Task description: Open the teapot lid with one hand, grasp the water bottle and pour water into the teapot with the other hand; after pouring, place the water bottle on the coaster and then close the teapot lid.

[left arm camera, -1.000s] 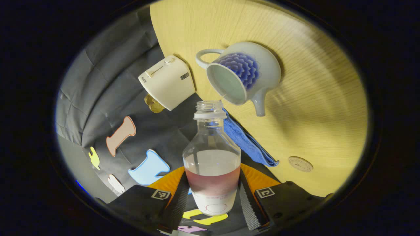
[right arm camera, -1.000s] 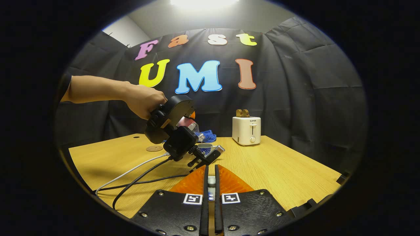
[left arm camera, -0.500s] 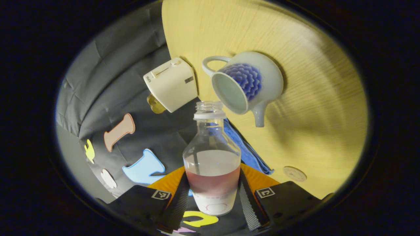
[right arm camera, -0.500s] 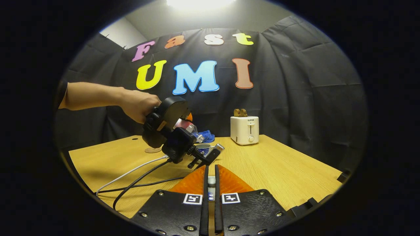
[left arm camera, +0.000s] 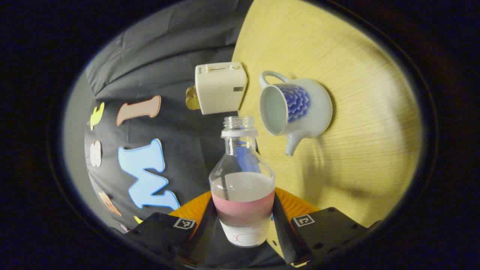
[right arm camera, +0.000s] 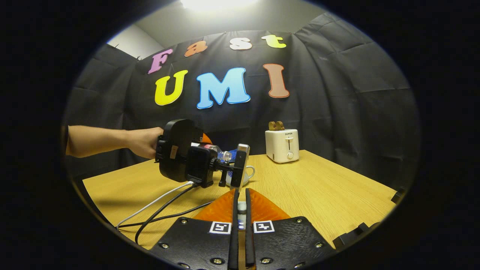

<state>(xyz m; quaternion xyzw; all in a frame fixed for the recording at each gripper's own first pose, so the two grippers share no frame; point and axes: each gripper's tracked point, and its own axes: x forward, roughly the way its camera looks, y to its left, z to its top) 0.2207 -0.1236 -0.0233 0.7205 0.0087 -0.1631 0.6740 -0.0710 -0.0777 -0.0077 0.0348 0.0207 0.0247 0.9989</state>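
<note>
My left gripper (left arm camera: pixel 243 204) is shut on a clear uncapped water bottle (left arm camera: pixel 242 187) with a pink and white label. The white teapot (left arm camera: pixel 300 108) with a blue flower stands lidless on the wooden table (left arm camera: pixel 367 123), its open mouth just beyond the bottle's neck and to its right. In the right gripper view a hand holds the left gripper (right arm camera: pixel 187 157) about level, with the bottle (right arm camera: pixel 222 154) pointing at the half-hidden teapot (right arm camera: pixel 249 173). My right gripper (right arm camera: pixel 240 195) is shut on a small pale knob (right arm camera: pixel 242 207), seemingly the teapot lid's.
A white toaster (left arm camera: pixel 221 87) (right arm camera: pixel 282 145) stands at the back of the table against the black cloth wall. A blue cloth (left arm camera: pixel 245 157) lies behind the bottle. Cables (right arm camera: pixel 161 210) trail from the left gripper across the table's front left.
The left gripper has swung from nose-down to about level, lifting the bottle's mouth away from the teapot. The coaster has slid out of the left gripper view. The right gripper has barely moved.
</note>
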